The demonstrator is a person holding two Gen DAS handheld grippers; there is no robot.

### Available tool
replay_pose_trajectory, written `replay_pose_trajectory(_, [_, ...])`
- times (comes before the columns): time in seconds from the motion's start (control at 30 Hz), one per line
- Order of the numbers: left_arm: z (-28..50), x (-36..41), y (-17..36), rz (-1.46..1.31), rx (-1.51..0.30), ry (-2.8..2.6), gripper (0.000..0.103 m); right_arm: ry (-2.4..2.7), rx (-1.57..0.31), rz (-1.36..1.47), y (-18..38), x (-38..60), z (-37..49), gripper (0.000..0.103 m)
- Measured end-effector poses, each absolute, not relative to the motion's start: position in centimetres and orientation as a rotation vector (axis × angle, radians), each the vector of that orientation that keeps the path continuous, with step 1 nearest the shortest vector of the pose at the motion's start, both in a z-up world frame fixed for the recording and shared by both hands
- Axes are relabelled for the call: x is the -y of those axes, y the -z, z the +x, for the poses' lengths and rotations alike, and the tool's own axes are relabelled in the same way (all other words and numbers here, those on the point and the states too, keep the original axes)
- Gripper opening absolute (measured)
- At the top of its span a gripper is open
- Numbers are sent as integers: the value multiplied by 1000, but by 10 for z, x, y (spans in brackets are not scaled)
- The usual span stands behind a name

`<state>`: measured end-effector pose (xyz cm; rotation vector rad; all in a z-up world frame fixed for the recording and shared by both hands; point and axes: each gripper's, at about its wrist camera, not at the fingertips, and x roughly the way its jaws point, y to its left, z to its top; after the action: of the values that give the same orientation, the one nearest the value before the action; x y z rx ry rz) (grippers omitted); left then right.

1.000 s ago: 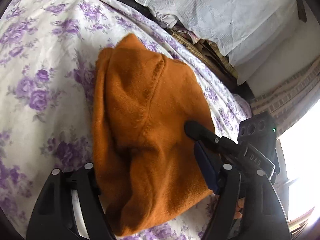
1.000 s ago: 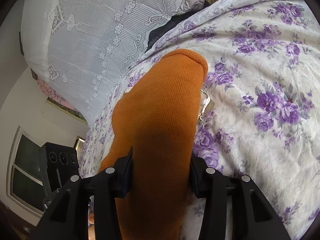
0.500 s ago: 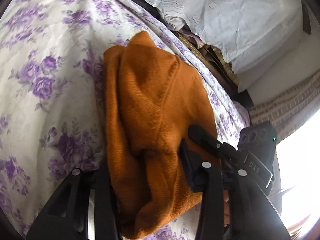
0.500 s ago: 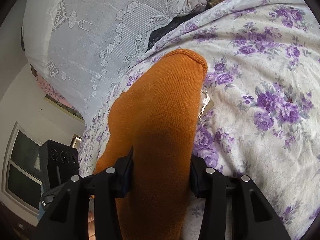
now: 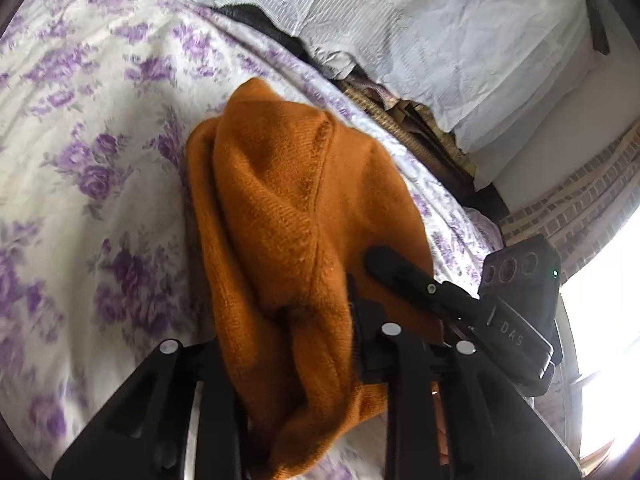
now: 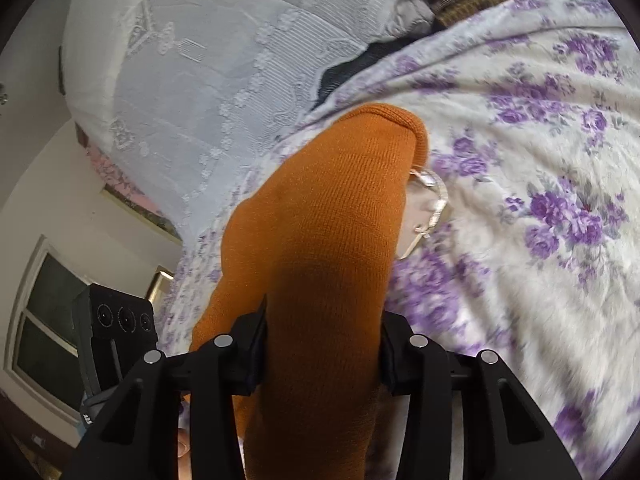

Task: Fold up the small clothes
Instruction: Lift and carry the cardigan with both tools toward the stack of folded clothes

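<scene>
Two grippers meet on one orange knit garment [image 5: 296, 216] lying on the floral bedspread [image 5: 100, 152]. Its near end is cut off below both views, and folds hide its shape. The left gripper [image 5: 288, 344] is closing, a bunched ridge of cloth between its fingers. The right gripper [image 6: 322, 344] clamps a smooth band running ahead from it. A pale tag [image 6: 430, 196] peeks out right of that band.

Purple-flowered bedspread [image 5: 100, 152] underneath; white lace cloth [image 6: 192, 80] draped behind; window [image 6: 44, 320] at left.
</scene>
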<state>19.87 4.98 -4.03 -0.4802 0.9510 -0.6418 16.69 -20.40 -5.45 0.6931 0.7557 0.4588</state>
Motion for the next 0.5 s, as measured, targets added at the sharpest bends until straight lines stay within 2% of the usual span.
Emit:
replay_pose_trajectory(0.23, [143,-91,18,-510,-886,591,24,-592,-748,652,29,169,137,44])
replay_pose_trajectory(0.5, [31,-163,-22,-507,-791,435,24,-813,-765,574,-6,96,85,44])
